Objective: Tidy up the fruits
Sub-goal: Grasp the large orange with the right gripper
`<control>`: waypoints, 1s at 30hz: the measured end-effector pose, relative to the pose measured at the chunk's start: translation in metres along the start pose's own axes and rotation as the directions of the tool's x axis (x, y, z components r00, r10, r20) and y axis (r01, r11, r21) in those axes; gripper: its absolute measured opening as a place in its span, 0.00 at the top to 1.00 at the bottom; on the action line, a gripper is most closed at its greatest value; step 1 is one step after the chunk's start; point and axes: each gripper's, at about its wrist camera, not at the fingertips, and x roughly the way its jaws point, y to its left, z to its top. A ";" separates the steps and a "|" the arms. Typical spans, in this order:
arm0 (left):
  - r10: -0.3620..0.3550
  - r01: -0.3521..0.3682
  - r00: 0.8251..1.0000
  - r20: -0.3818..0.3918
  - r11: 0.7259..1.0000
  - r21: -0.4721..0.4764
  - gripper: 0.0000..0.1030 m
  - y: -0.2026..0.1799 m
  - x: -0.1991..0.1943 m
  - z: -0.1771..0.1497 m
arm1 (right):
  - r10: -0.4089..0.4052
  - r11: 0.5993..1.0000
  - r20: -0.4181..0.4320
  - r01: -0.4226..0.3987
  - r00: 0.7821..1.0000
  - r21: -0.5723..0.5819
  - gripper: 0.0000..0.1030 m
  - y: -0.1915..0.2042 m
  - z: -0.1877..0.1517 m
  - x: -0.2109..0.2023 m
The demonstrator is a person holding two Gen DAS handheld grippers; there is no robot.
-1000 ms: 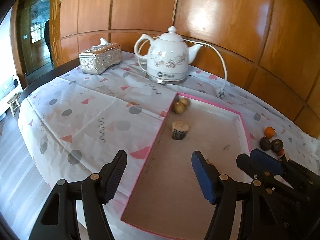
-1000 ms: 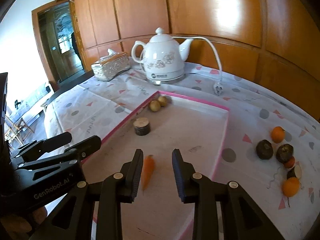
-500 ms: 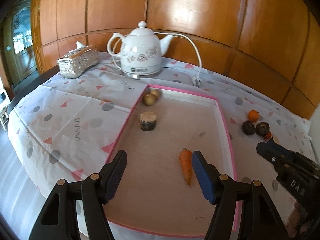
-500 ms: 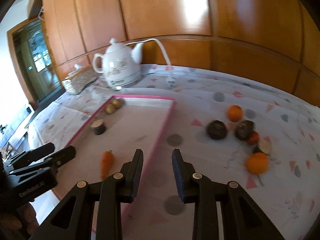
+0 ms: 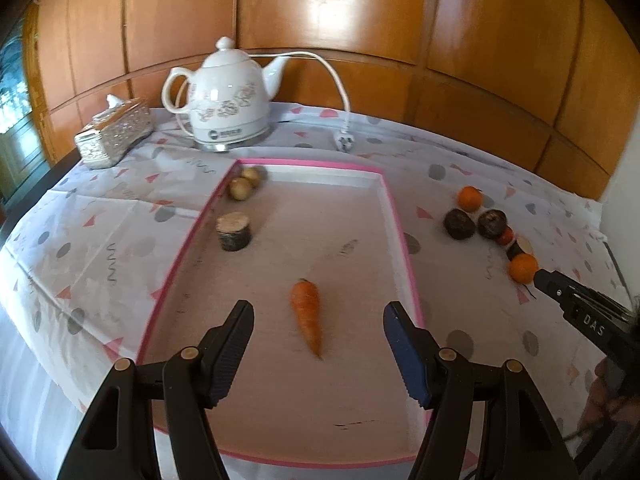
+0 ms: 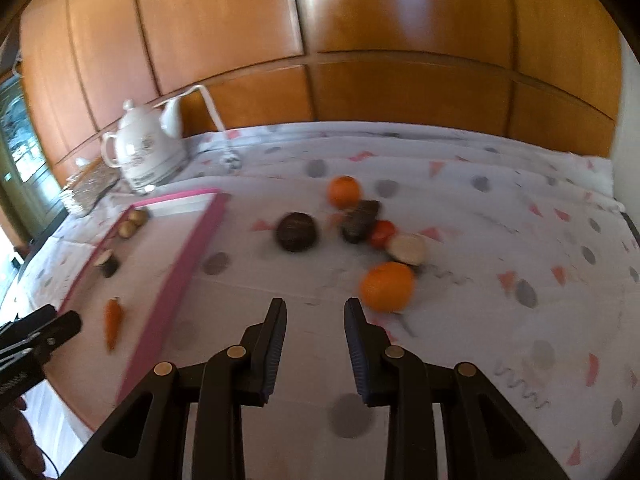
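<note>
A pink-rimmed tray (image 5: 394, 216) holds a carrot (image 5: 307, 314), a wood stump slice (image 5: 234, 231) and two small brown fruits (image 5: 245, 183). My left gripper (image 5: 318, 344) is open and empty above the tray's near half, just short of the carrot. To the tray's right lie loose fruits: a near orange (image 6: 386, 286), a far orange (image 6: 343, 191), two dark round fruits (image 6: 297, 231), a small red one (image 6: 383, 233) and a pale cut piece (image 6: 407, 249). My right gripper (image 6: 315, 340) is open and empty, just short and left of the near orange. It also shows in the left wrist view (image 5: 580, 306).
A white electric kettle (image 5: 228, 100) with cord and plug (image 5: 345, 141) stands behind the tray. A silver tissue box (image 5: 116, 132) sits at the back left. Wood panelling closes the back. The table's front edge lies just under the grippers.
My right gripper has swung right, from over the carrot in the tray to the loose fruits, near the orange. My left gripper has shifted right, over the tray. The carrot lies released.
</note>
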 end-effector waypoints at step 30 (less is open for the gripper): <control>-0.079 0.087 0.995 -0.060 0.985 0.152 0.34 -0.057 0.015 -0.009 | 0.025 0.991 -0.035 -0.020 0.999 0.133 0.60 -0.071 -0.002 0.023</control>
